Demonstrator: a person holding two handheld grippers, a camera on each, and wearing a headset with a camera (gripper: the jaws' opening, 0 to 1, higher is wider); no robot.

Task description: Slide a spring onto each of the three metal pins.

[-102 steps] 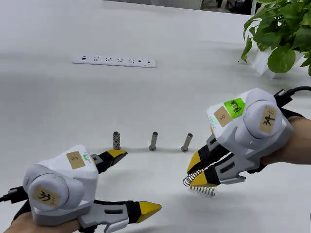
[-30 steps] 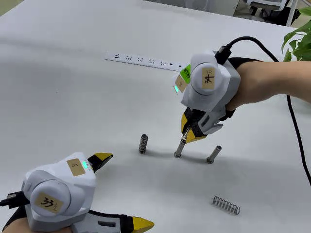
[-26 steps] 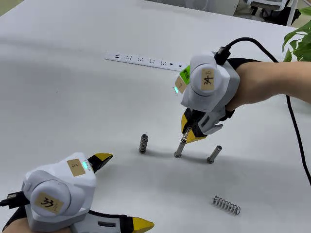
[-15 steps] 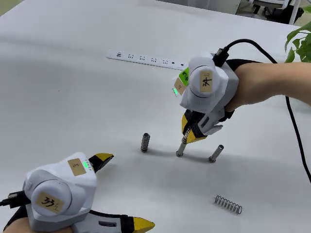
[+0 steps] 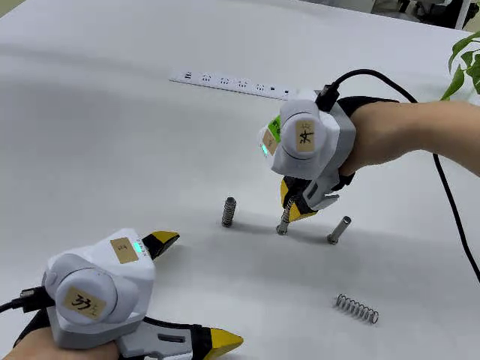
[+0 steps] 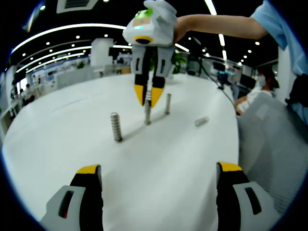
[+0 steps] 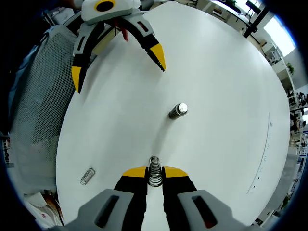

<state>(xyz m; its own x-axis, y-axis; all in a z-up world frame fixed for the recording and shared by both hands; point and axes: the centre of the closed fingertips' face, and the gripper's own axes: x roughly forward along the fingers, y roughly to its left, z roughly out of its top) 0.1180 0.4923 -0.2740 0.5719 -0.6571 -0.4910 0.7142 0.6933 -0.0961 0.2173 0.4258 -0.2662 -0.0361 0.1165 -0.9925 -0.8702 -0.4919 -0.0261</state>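
Three metal pins stand in a row on the white table. The left pin (image 5: 229, 212) (image 6: 115, 127) (image 7: 178, 110) wears a spring. Directly over the middle pin (image 5: 283, 223) (image 6: 147, 114), my right gripper (image 5: 295, 209) (image 6: 148, 97) (image 7: 155, 173) is shut on a spring (image 7: 154, 172) whose lower end sits at the pin's top. The right pin (image 5: 339, 229) (image 6: 167, 103) is bare and leans. A loose spring (image 5: 356, 308) (image 6: 201, 121) (image 7: 86, 176) lies on the table nearer me. My left gripper (image 5: 195, 291) (image 6: 159, 173) (image 7: 118, 67) hovers open and empty at the front left.
A white power strip (image 5: 232, 82) lies at the back of the table. Plant leaves (image 5: 469, 60) show at the far right. A black cable (image 5: 450, 210) trails from the right gripper across the table's right side.
The right gripper lifted a spring off the table and carried it to the middle pin; over the last second it sank slightly onto it. The left gripper stayed open and still.
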